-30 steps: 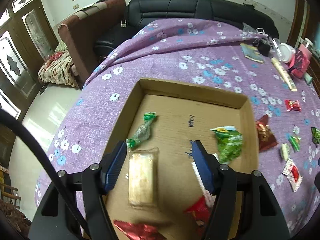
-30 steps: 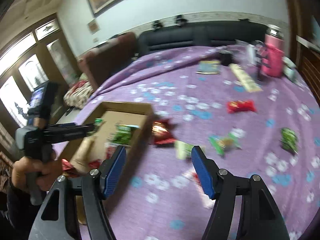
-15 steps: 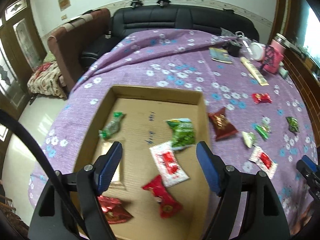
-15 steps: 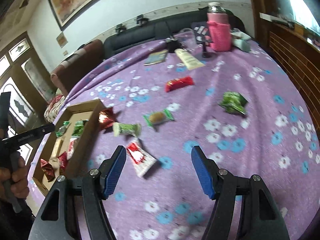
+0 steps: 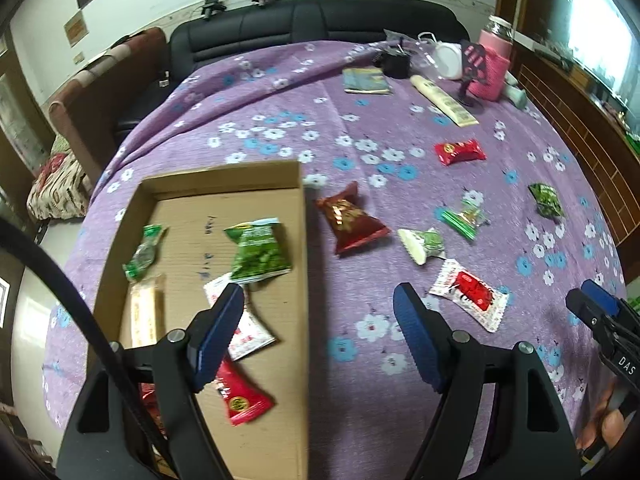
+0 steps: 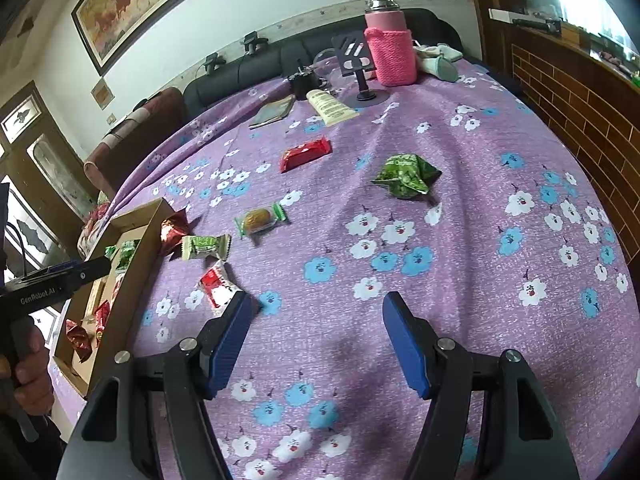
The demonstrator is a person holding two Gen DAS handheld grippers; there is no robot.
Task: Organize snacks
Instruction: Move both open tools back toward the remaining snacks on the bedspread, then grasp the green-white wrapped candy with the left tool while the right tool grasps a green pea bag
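A shallow cardboard box (image 5: 224, 174) (image 6: 138, 216) lies on the purple flowered cloth and holds several snack packets, among them a green pea bag (image 5: 258, 250) and a red sachet (image 5: 242, 396). Loose on the cloth lie a dark red pouch (image 5: 350, 216), a white-and-red packet (image 5: 468, 294) (image 6: 216, 284), a pale green candy (image 5: 424, 242) (image 6: 206, 246), a red bar (image 5: 458, 151) (image 6: 306, 154) and a crumpled green bag (image 6: 406, 176). My left gripper (image 5: 318, 326) hangs open over the box's right wall, empty. My right gripper (image 6: 316, 336) is open above bare cloth, the white-and-red packet just left of it.
At the far end stand a pink-sleeved flask (image 6: 388, 46), a cream tube (image 6: 330, 106), a booklet (image 5: 366, 80) and a small phone stand (image 6: 358, 64). A black sofa (image 5: 320, 20) runs behind; a wooden ledge (image 6: 560, 92) borders the right. A hand (image 6: 28, 364) holds the left gripper's handle.
The left gripper has swung right, from over the box's middle to its right wall, and its jaws stand slightly wider. The right gripper has moved right and lower, away from the box.
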